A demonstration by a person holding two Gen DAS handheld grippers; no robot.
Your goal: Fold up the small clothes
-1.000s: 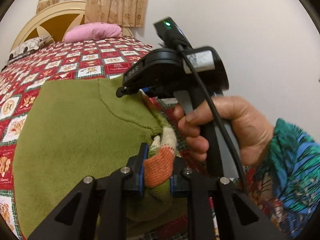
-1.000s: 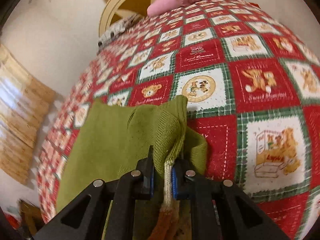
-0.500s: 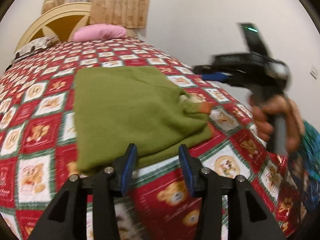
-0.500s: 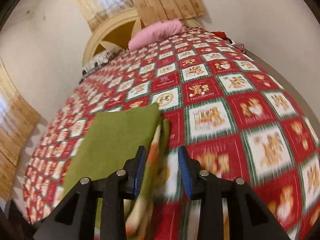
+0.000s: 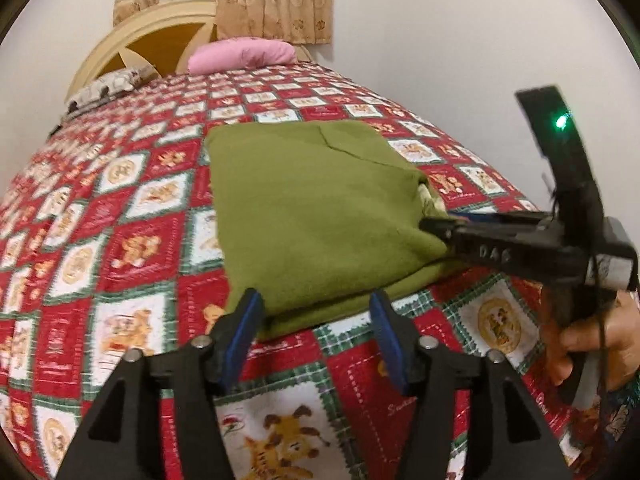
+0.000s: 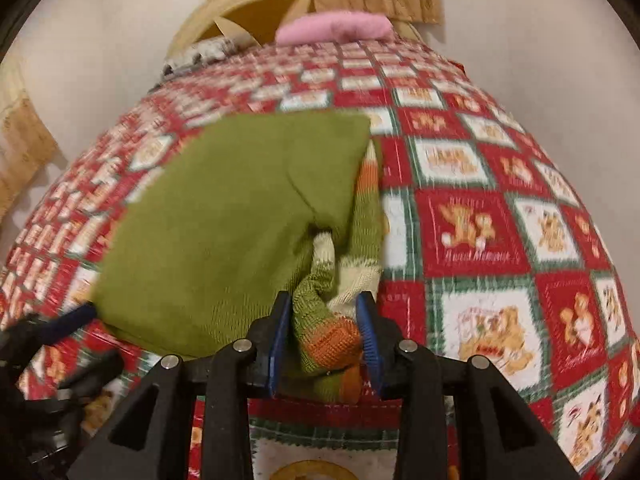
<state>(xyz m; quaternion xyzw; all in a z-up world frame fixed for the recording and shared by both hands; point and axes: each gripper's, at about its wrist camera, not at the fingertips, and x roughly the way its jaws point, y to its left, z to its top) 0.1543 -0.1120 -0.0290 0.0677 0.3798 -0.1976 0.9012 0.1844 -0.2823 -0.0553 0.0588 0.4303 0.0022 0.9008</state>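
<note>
A small green sweater (image 5: 320,216) lies folded on the red teddy-bear quilt (image 5: 120,248). Its orange and cream striped sleeve (image 6: 332,332) sticks out at the sweater's right edge. My left gripper (image 5: 316,328) is open, its blue pads either side of the sweater's near edge, holding nothing. My right gripper (image 6: 324,332) has its jaws wide around the striped sleeve end; the cloth lies loose between the pads. In the left wrist view the right gripper (image 5: 436,226) reaches in from the right to the sweater's side.
A pink pillow (image 5: 242,53) and a patterned pillow (image 5: 108,86) lie at the cream headboard (image 5: 132,46). White walls stand close on the right. The quilt's right edge drops off near my right hand (image 5: 592,344).
Both grippers let go of the striped sleeve and opened. The folded sweater now lies flat. The left gripper pulled back to the near edge; the right swung away, then returned to the sleeve end.
</note>
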